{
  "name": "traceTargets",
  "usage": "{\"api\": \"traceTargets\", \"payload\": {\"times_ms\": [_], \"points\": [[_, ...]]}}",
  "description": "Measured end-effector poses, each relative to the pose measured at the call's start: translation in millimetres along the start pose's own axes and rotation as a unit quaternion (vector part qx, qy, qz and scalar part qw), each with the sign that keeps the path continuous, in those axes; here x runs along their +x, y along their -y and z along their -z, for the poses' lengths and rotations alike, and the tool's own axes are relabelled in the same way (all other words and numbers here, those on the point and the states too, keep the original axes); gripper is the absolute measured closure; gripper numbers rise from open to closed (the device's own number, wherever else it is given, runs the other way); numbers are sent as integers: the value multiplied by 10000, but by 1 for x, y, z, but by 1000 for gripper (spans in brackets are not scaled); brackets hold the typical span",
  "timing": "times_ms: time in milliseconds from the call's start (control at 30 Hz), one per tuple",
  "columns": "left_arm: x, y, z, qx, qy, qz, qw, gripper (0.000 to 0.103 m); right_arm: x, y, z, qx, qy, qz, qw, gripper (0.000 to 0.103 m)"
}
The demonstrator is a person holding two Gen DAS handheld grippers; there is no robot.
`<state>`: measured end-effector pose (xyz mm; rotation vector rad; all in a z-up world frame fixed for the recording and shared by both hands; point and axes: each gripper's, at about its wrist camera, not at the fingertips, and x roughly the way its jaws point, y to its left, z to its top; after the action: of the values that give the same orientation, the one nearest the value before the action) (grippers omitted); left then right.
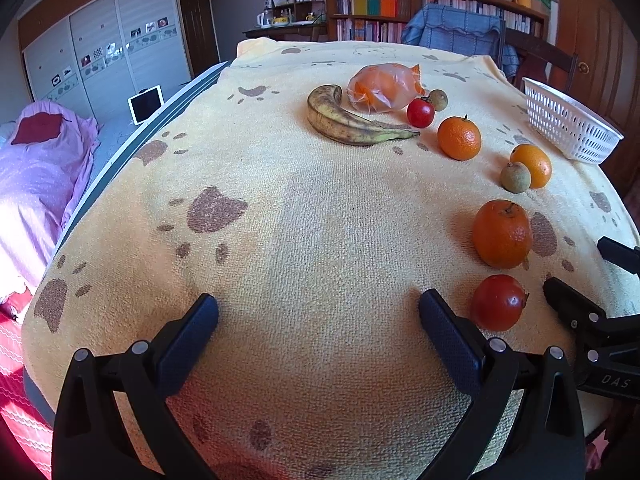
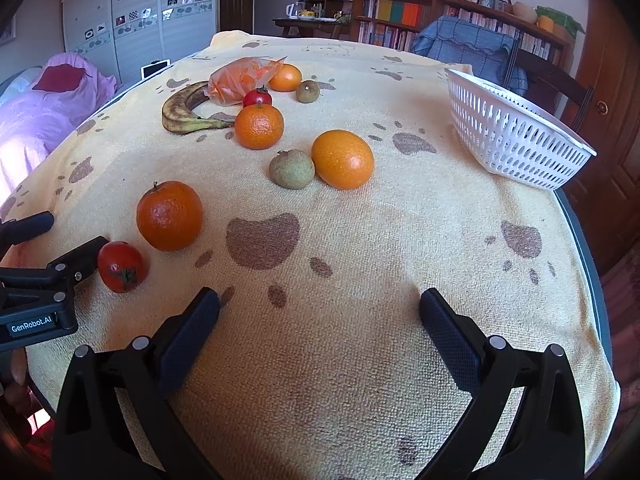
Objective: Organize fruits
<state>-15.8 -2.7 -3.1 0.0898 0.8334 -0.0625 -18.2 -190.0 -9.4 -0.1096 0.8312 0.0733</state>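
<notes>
Fruit lies spread on a yellow paw-print cloth (image 2: pixel 360 264). A near red tomato (image 2: pixel 121 266) (image 1: pixel 499 302) sits by a large orange (image 2: pixel 169 215) (image 1: pixel 502 233). Farther off are a second orange (image 2: pixel 342 159), a green-brown fruit (image 2: pixel 291 169), a mandarin (image 2: pixel 259 126), a small tomato (image 2: pixel 257 98), a spotted banana (image 2: pixel 188 109) and a bag of oranges (image 2: pixel 244 78). A white basket (image 2: pixel 516 132) (image 1: pixel 568 124) stands at the right edge. My left gripper (image 1: pixel 319 312) and right gripper (image 2: pixel 319 308) are both open and empty over the near cloth.
The table's rim (image 2: pixel 588 240) runs along the right. A chair with a blue cover (image 2: pixel 468 46) stands behind the table, bookshelves (image 2: pixel 400 16) beyond it. A bed with pink bedding (image 1: pixel 36 184) lies to the left.
</notes>
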Motion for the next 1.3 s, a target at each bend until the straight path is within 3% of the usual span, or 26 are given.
{"api": "traceTargets", "payload": {"times_ms": [1000, 1300], "points": [[-2, 1, 3, -17, 145, -19, 9999, 5, 0, 1, 1, 45, 15, -55, 10000, 2], [-1, 3, 0, 49, 88, -103, 9999, 5, -6, 15, -9, 299, -13, -431, 9986, 2]]}}
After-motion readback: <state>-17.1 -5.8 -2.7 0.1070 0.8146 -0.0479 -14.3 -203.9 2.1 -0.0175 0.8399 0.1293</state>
